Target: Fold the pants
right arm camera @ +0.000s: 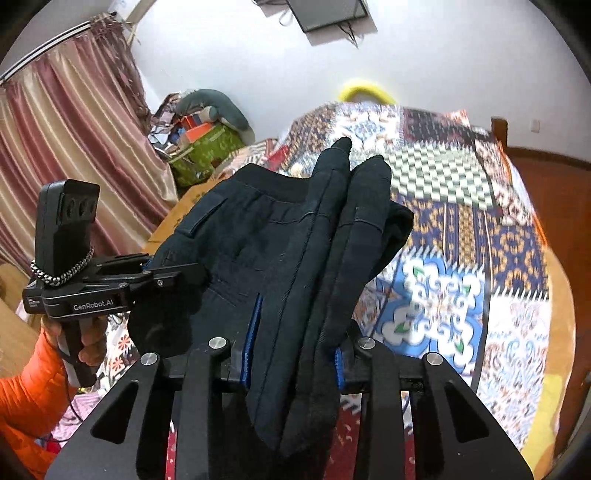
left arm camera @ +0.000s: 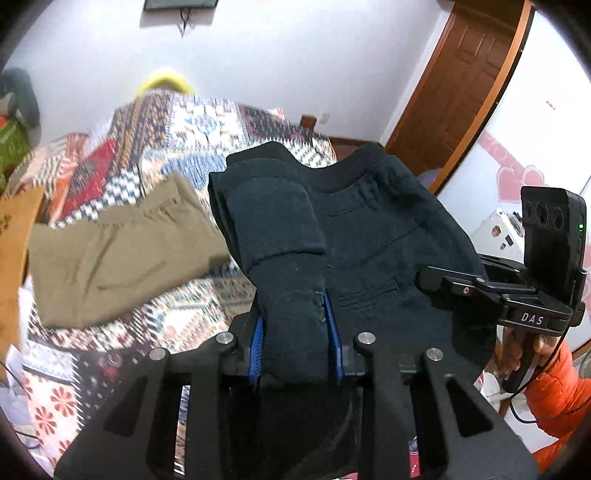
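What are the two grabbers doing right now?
Left gripper, right gripper: both shut on dark pants, lifted. Tan pants lie below on bed. Nothing blocking.

Patterned bedspread (left arm camera: 192,122), wood door (left arm camera: 461,74), curtain (right arm camera: 74,155), maybe TV (right arm camera: 325,13).

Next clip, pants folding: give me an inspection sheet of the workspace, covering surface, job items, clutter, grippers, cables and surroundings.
Surface: bed under a multicoloured patchwork blanket, blurred.
Job's things: dark navy pants, bunched, held between both grippers above the blanket.
Clutter: khaki folded pants lying on the blanket.
Grippers: left gripper shut on the navy pants; right gripper likewise. Blue pads press the cloth.
Cables: a thin black lead hangs below the right hand's handle.
Surroundings: brown wooden door, pink striped curtain, wall-mounted dark screen, heaped bags in the corner, orange padded sleeve.
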Demonstrator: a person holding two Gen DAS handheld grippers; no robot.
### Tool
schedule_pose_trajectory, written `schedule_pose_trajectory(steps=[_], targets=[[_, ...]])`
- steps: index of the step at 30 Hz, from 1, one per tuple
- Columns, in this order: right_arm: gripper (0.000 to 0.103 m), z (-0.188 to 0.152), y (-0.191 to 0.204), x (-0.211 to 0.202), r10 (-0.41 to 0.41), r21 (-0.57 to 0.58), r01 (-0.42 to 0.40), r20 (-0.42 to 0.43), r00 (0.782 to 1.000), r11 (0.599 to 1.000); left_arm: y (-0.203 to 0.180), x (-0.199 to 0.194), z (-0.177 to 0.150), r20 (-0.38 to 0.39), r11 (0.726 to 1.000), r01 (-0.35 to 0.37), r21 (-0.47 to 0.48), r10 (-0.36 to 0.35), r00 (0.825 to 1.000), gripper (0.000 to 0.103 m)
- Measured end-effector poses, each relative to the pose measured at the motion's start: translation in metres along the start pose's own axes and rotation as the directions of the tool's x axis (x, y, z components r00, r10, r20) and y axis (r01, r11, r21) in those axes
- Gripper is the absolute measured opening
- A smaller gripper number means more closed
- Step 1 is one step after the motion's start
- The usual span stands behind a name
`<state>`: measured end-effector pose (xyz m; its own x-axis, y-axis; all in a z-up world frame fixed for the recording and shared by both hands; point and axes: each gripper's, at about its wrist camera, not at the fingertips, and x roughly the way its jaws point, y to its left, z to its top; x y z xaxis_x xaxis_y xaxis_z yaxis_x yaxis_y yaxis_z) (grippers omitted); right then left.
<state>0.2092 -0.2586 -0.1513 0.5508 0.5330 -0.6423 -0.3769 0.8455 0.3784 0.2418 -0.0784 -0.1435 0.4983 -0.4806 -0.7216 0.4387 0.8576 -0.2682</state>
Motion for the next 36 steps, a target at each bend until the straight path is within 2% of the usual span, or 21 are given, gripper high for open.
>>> schedule_pose_trajectory(steps=[9, 18, 26, 36], targets=[[0.029, 0.045, 0.024, 0.012, 0.023, -0.104, -0.016, 0.067, 0.998, 0.994, 0.027, -0.036, 0.03, 0.122, 0.998, -0.06, -0.011, 0.061, 0.991, 0.029], [0.028, 0.093, 0.055, 0.061, 0.07, -0.191, -0.053, 0.085, 0.994, 0.98, 0.091, -0.056, 0.054, 0.203, 0.99, -0.122, -0.076, 0.136, 0.97, 0.029], [0.028, 0.123, 0.074, 0.134, 0.105, -0.218, -0.094, 0.037, 0.994, 0.971, 0.162, -0.043, 0.065, 0.174, 0.975, -0.183, -0.123, 0.203, 0.964, 0.029], [0.028, 0.138, 0.073, 0.224, 0.07, -0.235, -0.082, -0.059, 0.996, 0.969, 0.242, 0.016, 0.065, 0.081, 0.962, -0.215, -0.165, 0.231, 0.97, 0.029]])
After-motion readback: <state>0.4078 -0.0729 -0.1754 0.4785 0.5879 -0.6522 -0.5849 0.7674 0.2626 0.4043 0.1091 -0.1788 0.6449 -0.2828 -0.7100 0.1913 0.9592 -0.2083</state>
